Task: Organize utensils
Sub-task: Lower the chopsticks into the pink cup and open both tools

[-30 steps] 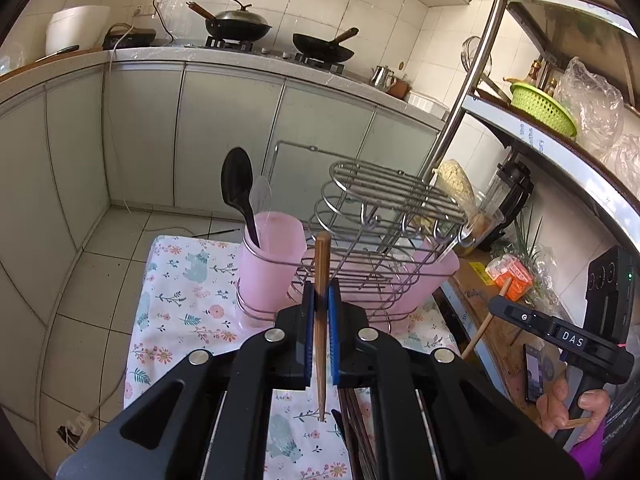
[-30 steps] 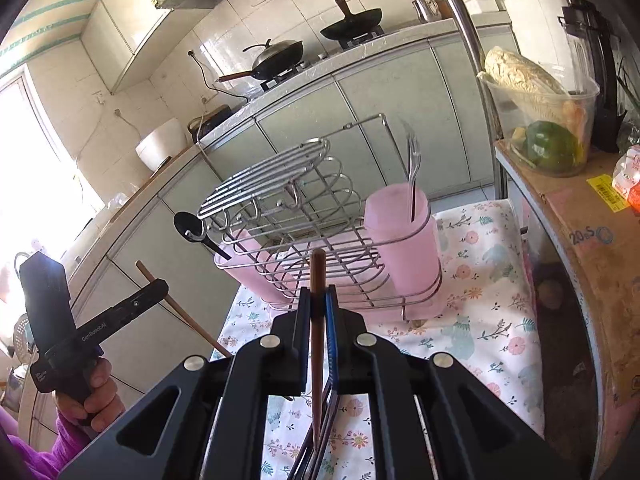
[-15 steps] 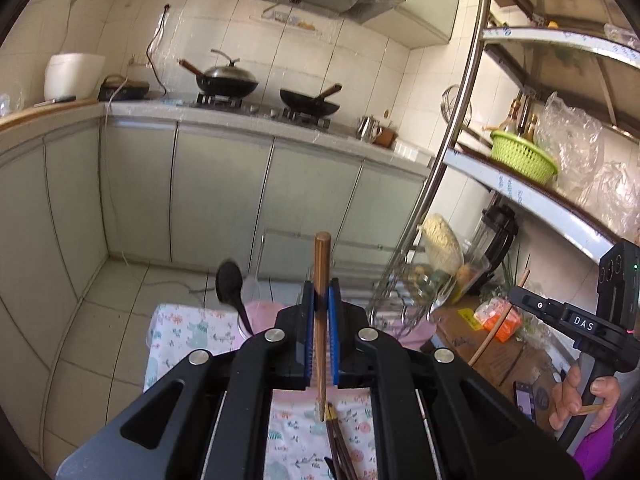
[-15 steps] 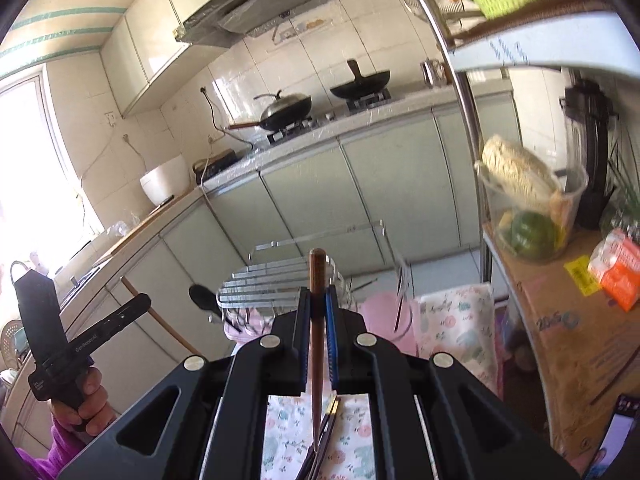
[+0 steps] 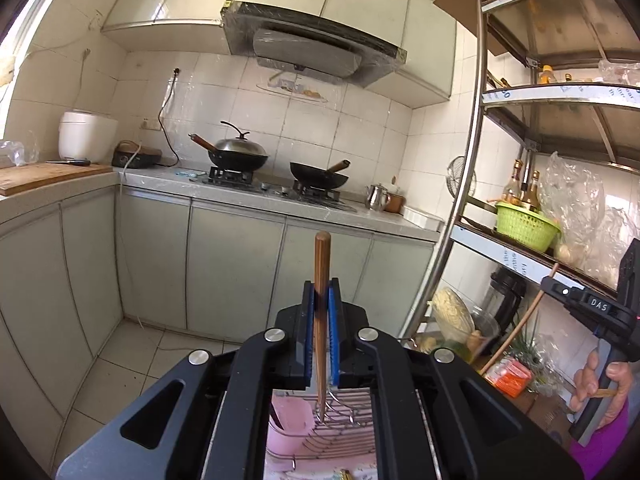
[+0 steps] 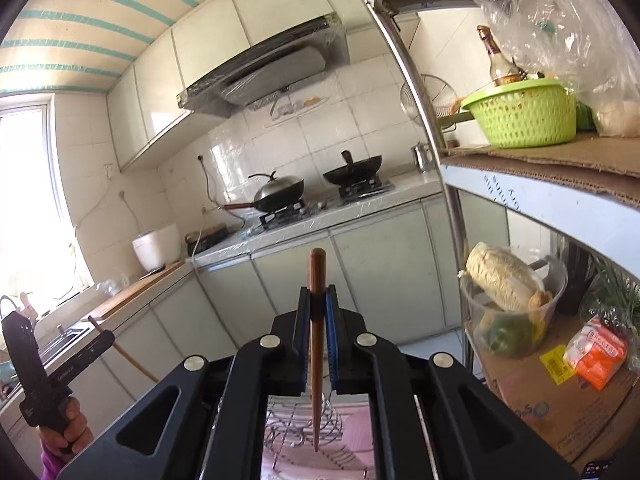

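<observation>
While the left wrist view looks out across the kitchen, the left gripper (image 5: 321,312) has its blue pads pinching a wooden chopstick (image 5: 321,280), which stands nearly upright between them, its blunt end above the pads and its thin tip hanging over the wire rack (image 5: 340,432) glimpsed far below through the gripper frame. A pink cup (image 5: 290,428) fixed at the rack's side shows beside that tip, with the dark handle of some utensil already in it. At the right edge of this view a hand (image 5: 600,384) holds the right gripper, a second stick slanting from it. From the right wrist view, the right gripper (image 6: 318,312) likewise has its jaws pressed onto a darker chopstick (image 6: 316,292), upright, tip hanging above the rack (image 6: 296,428) and pink holder (image 6: 352,432) below. The left gripper (image 6: 98,342) appears at the left edge, held by a hand (image 6: 66,428). Judged from this, the task is only partly done: some utensils appear stowed, but both chopsticks are raised well clear of the rack and remain to be lowered into a cup and released.
</observation>
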`<state>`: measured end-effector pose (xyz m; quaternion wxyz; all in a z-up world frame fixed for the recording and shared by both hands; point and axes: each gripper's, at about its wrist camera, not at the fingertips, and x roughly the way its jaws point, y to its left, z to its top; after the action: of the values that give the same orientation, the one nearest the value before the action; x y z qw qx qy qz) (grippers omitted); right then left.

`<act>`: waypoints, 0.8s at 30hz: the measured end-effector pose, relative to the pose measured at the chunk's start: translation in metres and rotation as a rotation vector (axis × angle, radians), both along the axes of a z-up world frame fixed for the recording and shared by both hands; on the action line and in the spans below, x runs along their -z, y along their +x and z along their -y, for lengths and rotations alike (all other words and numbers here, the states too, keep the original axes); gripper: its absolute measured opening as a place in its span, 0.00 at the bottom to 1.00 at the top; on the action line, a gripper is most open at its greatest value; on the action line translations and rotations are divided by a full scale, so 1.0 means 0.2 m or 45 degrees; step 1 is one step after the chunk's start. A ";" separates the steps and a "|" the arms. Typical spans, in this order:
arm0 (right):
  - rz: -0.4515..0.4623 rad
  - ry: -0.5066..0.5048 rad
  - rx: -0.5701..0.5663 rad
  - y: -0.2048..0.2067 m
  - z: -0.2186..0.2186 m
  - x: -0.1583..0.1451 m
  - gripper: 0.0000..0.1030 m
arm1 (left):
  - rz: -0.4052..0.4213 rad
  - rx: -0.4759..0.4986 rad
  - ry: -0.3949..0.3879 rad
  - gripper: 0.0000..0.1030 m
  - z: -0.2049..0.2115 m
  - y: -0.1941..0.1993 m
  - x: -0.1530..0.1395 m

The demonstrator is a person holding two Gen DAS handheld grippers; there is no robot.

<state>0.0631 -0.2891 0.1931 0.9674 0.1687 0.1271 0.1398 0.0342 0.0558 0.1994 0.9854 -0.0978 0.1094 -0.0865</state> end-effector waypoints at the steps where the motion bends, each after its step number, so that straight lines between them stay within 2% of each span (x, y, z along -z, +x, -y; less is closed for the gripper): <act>1: 0.004 -0.007 0.016 0.01 0.00 0.00 0.07 | -0.003 -0.010 0.002 0.06 -0.01 0.02 0.01; 10: -0.052 -0.064 0.069 0.20 -0.02 0.13 0.07 | -0.127 -0.051 0.011 0.06 -0.06 0.21 0.15; 18: -0.161 -0.105 0.063 0.31 -0.04 0.25 0.07 | -0.250 -0.013 0.051 0.06 -0.04 0.29 0.28; 24: -0.254 -0.149 0.067 0.35 -0.05 0.36 0.07 | -0.372 0.012 -0.006 0.06 -0.06 0.34 0.40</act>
<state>0.1332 -0.2797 0.1214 0.9615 0.1281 0.2262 0.0893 0.1020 0.0687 0.1193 0.9583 -0.1112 0.2518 -0.0764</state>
